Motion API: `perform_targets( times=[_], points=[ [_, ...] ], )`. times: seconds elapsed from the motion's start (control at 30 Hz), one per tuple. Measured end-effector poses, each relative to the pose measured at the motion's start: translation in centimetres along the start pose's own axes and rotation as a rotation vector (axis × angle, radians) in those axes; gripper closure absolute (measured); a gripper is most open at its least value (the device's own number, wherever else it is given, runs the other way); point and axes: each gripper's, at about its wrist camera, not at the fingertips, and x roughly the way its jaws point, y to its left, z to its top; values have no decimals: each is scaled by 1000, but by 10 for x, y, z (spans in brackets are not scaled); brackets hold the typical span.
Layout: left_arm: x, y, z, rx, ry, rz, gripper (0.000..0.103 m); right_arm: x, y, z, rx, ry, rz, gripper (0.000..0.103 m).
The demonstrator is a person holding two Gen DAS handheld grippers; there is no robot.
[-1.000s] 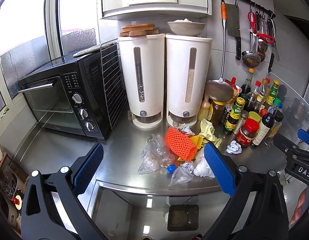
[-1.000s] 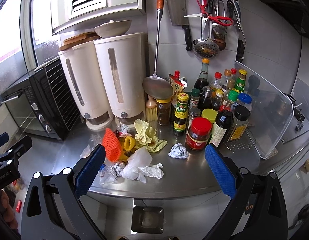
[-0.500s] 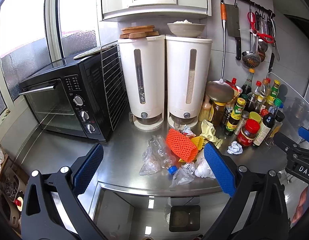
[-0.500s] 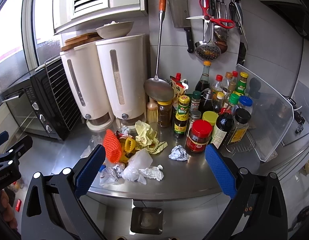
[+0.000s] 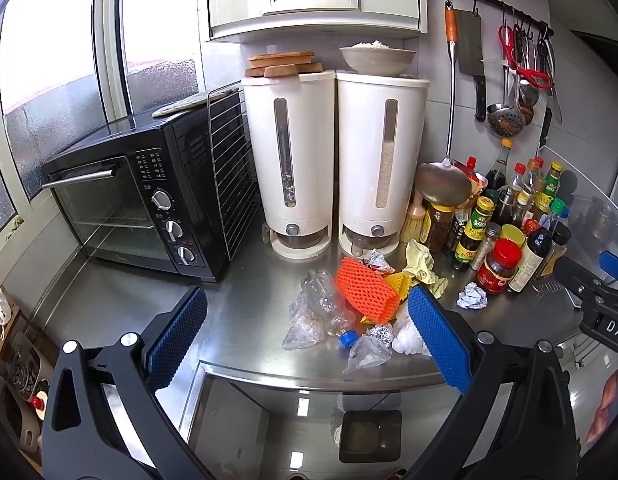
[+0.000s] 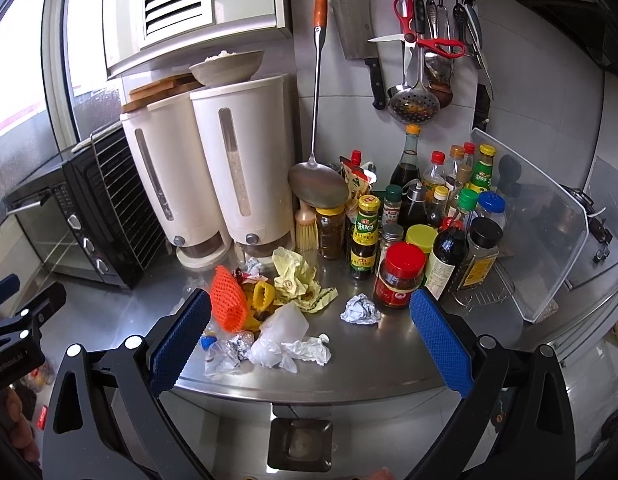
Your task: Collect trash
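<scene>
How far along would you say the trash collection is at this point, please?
Nothing looks collected yet. Both the left gripper and right gripper are open and empty. The orange net, crushed bottle, foil ball and plastic bags all remain on the counter.

Steel desk with kitchen clutter

In front of the two white dispensers lies a trash pile; left of them an oven, right of them sauce bottles and a foil ball.
</scene>
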Motion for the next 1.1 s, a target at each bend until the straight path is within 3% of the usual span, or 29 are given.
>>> perform_targets(
  times=[0.17, 0.37, 0.63, 0.87, 1.1],
  points=[
    [2, -2, -2, 9, 4, -9, 8, 4, -2, -2, 23, -2, 53, 3],
    [14, -6, -7, 20, 22, -21, 8, 16, 5, -8, -42, -24, -1, 3],
    [51, -7, -24, 24, 112, -68, 8, 50, -8, -25, -14, 72, 0, 3],
    [87, -9, -40, 32, 177, -53, 8, 87, -14, -41, 6, 160, 12, 3],
    [131, -12, -63, 36, 273, -97, 10, 138, -14, -65, -25, 245, 49, 9]
  ],
)
